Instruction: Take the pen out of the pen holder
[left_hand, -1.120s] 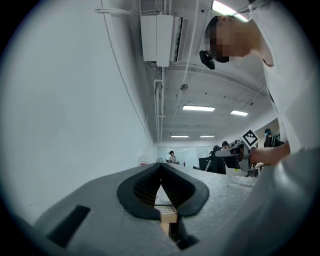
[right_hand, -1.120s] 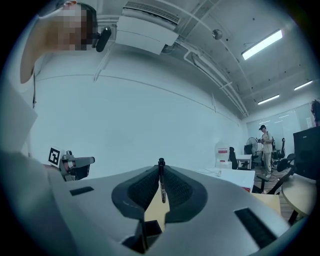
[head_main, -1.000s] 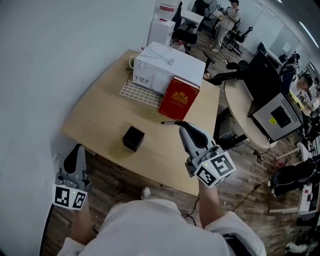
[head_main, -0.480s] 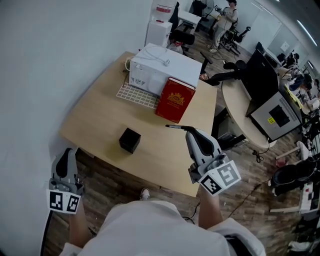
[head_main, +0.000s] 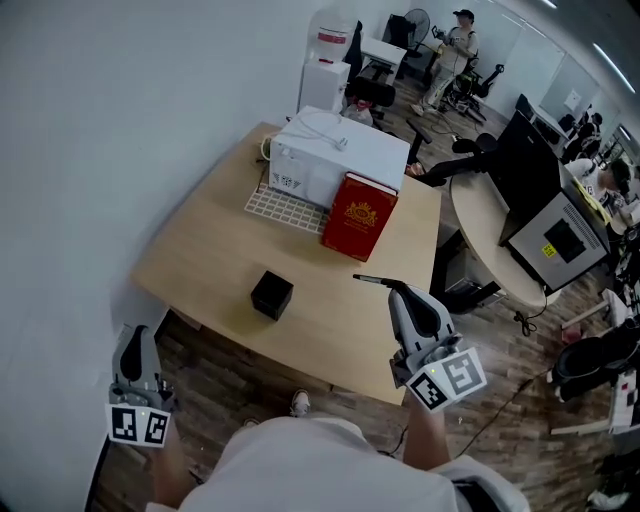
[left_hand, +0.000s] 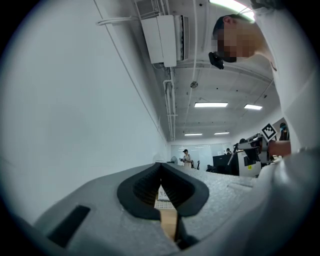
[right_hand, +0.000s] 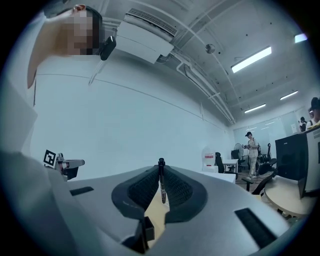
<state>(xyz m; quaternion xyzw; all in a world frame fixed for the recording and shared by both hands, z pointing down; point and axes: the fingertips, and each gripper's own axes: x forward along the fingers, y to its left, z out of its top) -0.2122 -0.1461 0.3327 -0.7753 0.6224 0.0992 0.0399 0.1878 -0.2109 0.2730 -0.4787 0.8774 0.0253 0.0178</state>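
Pen (head_main: 368, 279), slim and black, is jutting sideways from the clamping ribbed pads (right_hand: 146, 189) of the right gripper (head_main: 395, 286); left gripper (head_main: 135, 331) is hanging closed.

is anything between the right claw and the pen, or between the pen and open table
Nothing visible does. The right claw is shut on the pen, which juts past its tips above the table, well apart from the black pen holder off to the left.

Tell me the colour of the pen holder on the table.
Black; the pen holder shows best in the head view.
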